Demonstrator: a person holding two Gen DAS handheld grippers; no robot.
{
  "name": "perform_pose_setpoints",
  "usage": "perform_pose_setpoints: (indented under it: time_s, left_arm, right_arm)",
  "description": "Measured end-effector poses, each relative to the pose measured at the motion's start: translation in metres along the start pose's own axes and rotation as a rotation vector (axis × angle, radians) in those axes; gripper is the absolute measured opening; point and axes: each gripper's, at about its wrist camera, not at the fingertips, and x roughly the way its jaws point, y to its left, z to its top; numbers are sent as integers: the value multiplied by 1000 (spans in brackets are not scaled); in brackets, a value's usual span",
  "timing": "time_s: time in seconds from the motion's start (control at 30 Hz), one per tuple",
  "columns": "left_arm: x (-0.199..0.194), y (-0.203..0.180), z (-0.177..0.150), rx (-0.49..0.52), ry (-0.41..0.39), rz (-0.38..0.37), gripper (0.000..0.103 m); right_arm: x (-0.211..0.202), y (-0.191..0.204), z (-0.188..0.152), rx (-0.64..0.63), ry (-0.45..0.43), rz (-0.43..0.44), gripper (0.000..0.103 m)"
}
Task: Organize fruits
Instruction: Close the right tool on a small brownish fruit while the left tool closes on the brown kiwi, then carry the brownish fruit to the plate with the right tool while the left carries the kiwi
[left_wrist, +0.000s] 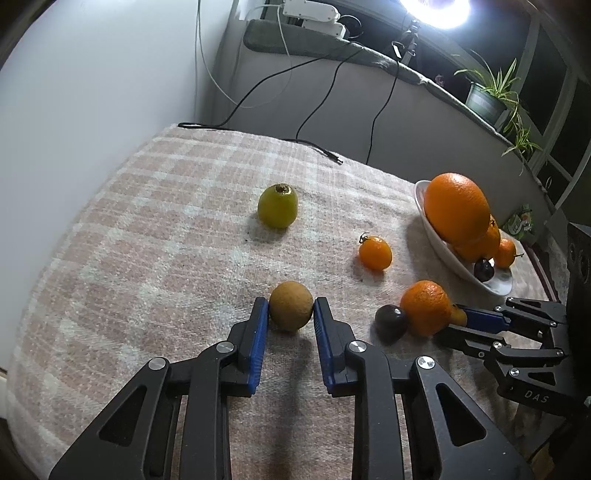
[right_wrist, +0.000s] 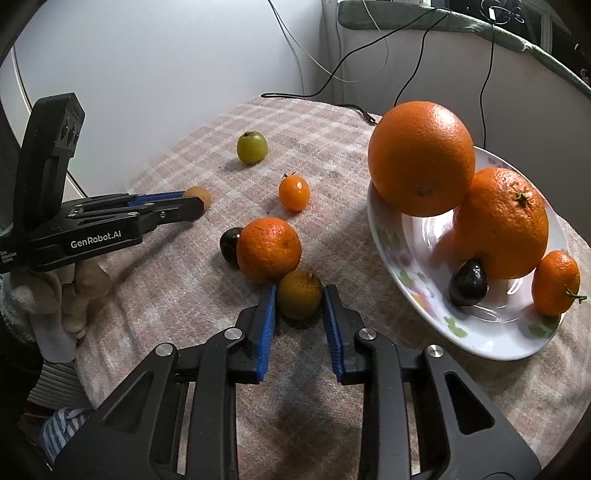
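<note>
Checked cloth (left_wrist: 147, 229) spans the table, bare across the left half of the left wrist frame up to its rounded edge. Left gripper (left_wrist: 290, 308) jaws close against a brown fruit (left_wrist: 290, 305) at centre frame. Right gripper (right_wrist: 300, 291) jaws flank a dull orange fruit (right_wrist: 299, 293), touching; firm grip not confirmed. White plate (right_wrist: 391, 254) with stacked oranges occupies the right edge, overhanging nothing visible.

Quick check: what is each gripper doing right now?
Left gripper: shut on the brown fruit.
Right gripper: jaws around the dull orange fruit; contact cannot be told.
</note>
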Motion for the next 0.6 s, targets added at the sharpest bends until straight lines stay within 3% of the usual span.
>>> perform_pose_setpoints:
  time_s: [0.6]
  left_arm:
    - [-23, -35, 4, 35, -52, -70, 23]
  right_arm:
    - [-46, -7, -14, 44, -82, 21, 26]
